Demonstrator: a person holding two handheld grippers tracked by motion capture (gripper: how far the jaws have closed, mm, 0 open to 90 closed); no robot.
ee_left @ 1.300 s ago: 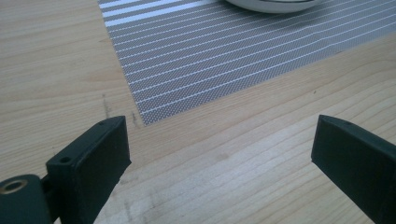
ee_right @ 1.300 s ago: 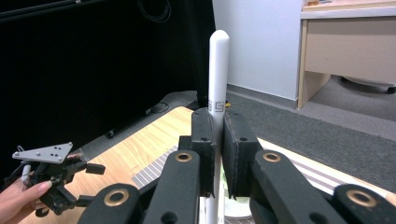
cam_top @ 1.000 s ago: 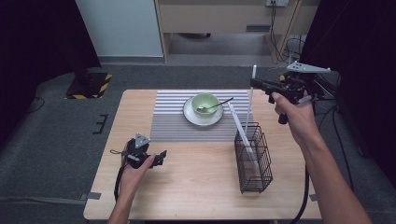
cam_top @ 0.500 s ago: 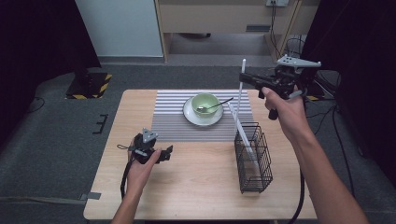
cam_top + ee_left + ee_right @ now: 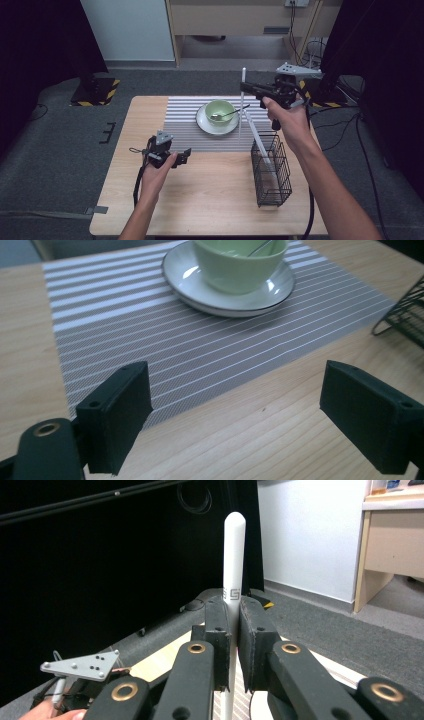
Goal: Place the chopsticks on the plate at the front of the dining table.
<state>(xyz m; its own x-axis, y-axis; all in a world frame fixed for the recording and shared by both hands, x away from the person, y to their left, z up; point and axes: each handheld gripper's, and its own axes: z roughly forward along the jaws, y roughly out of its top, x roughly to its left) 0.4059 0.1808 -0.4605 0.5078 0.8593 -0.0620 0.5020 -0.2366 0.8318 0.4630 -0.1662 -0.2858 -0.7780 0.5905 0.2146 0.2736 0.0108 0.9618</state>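
White chopstick (image 5: pixel 242 102) clamped upright in right hand-held gripper (image 5: pixel 246 88), lifted clear of wire basket (image 5: pixel 272 172), above placemat (image 5: pixel 182 122) beside bowl (image 5: pixel 220 111); second chopstick (image 5: pixel 258 137) remains in basket; left hand-held gripper (image 5: pixel 182 156) released, jaws just closing slightly, nothing between, over worktop (image 5: pixel 210 200)

Your white chopstick (image 5: pixel 242 102) is a slim, smooth rod with a rounded top end and a small grey printed mark on its shaft (image 5: pixel 233 560). It stands near upright — held in the air above the right edge of the striped mat, just beside the green bowl. A second white chopstick (image 5: pixel 259 138) leans tilted in the black wire basket — lower end inside, upper end pointing up-left.
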